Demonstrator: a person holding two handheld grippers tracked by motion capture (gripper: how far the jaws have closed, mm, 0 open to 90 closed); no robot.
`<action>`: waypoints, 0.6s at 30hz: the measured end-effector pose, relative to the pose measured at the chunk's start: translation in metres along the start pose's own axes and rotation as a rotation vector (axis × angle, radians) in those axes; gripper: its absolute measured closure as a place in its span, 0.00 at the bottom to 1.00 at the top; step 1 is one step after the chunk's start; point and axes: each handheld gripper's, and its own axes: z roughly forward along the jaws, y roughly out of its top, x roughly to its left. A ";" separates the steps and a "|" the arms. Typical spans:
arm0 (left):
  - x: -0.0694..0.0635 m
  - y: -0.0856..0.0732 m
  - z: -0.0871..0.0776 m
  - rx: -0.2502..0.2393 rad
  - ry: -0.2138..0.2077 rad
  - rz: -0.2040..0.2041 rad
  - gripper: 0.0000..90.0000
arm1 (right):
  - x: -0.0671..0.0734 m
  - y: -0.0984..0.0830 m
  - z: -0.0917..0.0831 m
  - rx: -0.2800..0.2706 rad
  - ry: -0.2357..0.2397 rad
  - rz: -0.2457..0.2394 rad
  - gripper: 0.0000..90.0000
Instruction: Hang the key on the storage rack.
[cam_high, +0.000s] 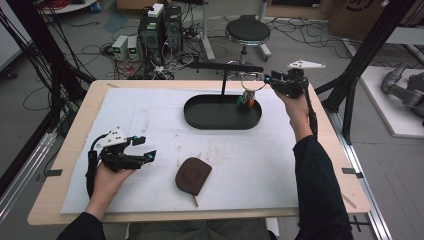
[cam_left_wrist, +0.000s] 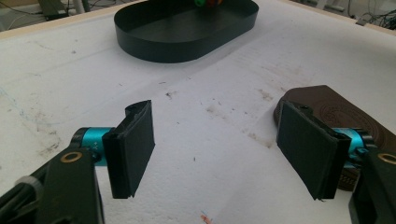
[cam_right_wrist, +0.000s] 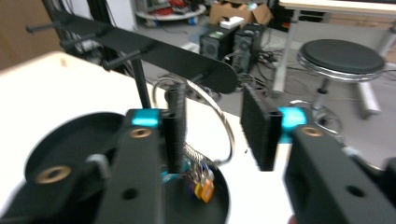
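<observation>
Right gripper (cam_right_wrist: 212, 133): jaws spread, key ring (cam_right_wrist: 219, 121) loose between them; keys (cam_right_wrist: 198, 179) blurred. Left gripper (cam_left_wrist: 215, 149): jaws spread; brown pouch (cam_left_wrist: 336, 109) partly hidden

The high view is evenly lit from above, with soft, weak shadows under the tray (cam_high: 222, 112) and the pouch (cam_high: 193, 176); the picture is a little grainy. In the left gripper view the white mat (cam_left_wrist: 210, 121) is bright and in focus, but the near jaws are slightly soft. The right gripper view is blurred, and the table (cam_right_wrist: 56, 84) there is overexposed to plain white glare.
</observation>
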 end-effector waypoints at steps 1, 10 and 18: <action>0.000 0.000 0.000 0.000 -0.001 0.002 0.31 | 0.000 0.001 -0.004 0.008 -0.010 -0.007 0.58; 0.000 0.003 -0.001 0.001 0.006 0.015 0.31 | 0.005 -0.006 -0.049 0.070 0.007 -0.014 0.45; -0.004 0.008 0.005 0.009 0.001 0.036 0.31 | 0.021 -0.035 -0.088 0.025 0.032 -0.045 0.44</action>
